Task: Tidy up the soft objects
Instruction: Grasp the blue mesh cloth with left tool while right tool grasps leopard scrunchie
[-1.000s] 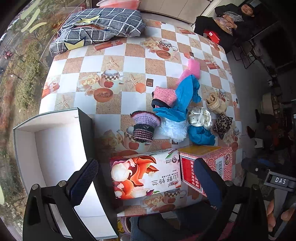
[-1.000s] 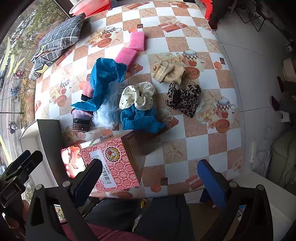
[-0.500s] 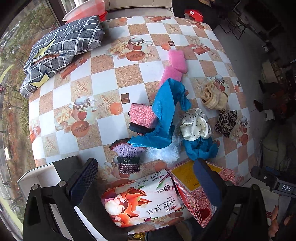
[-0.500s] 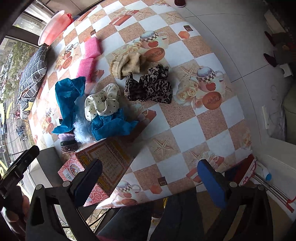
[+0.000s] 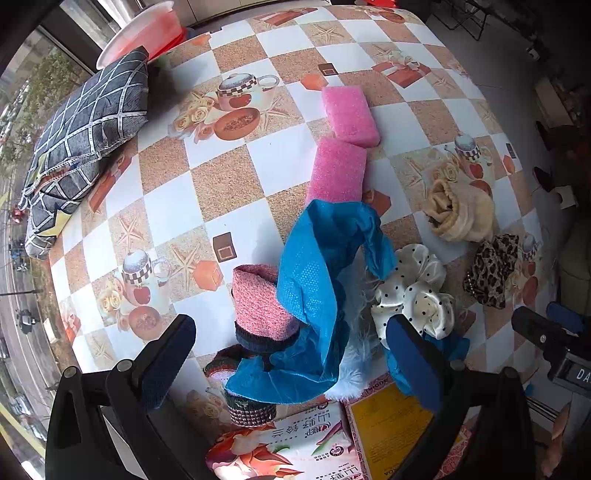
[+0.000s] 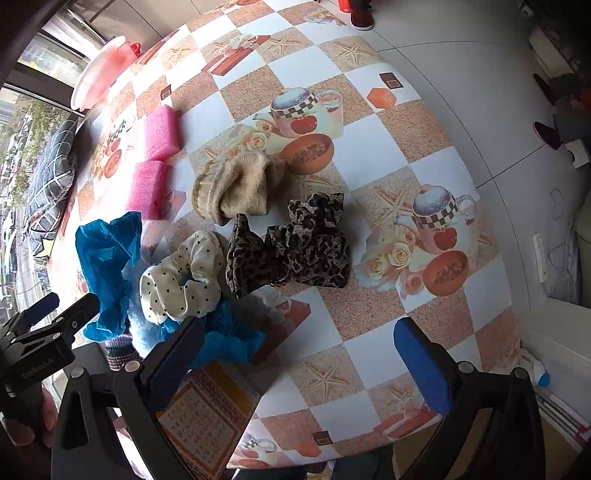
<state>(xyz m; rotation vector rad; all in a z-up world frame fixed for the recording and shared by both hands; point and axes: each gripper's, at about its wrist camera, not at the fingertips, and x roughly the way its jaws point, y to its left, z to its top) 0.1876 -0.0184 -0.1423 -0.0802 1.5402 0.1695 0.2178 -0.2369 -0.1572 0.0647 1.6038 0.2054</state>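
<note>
A heap of soft things lies on the patterned table: a blue cloth (image 5: 317,280), a pink knitted piece (image 5: 258,302), two pink sponges (image 5: 349,114), a white dotted scrunchie (image 5: 413,288), a beige sock (image 5: 461,210) and a leopard scrunchie (image 5: 493,269). My left gripper (image 5: 291,354) is open and empty, hovering over the blue cloth and knitted pieces. My right gripper (image 6: 295,354) is open and empty, above the table just in front of the leopard scrunchie (image 6: 291,247) and dotted scrunchie (image 6: 184,277). The beige sock (image 6: 236,192) lies behind them.
A checked cushion (image 5: 81,136) lies at the far left edge beside a red basin (image 5: 140,29). A floral tissue pack (image 5: 288,450) and a red-yellow box (image 6: 207,417) sit at the near edge. The table's right edge (image 6: 491,221) drops to a tiled floor.
Both grippers moved forward and closer over the table. The left view swung right, off the white box, onto the soft heap. The right view closed in on the scrunchies.
</note>
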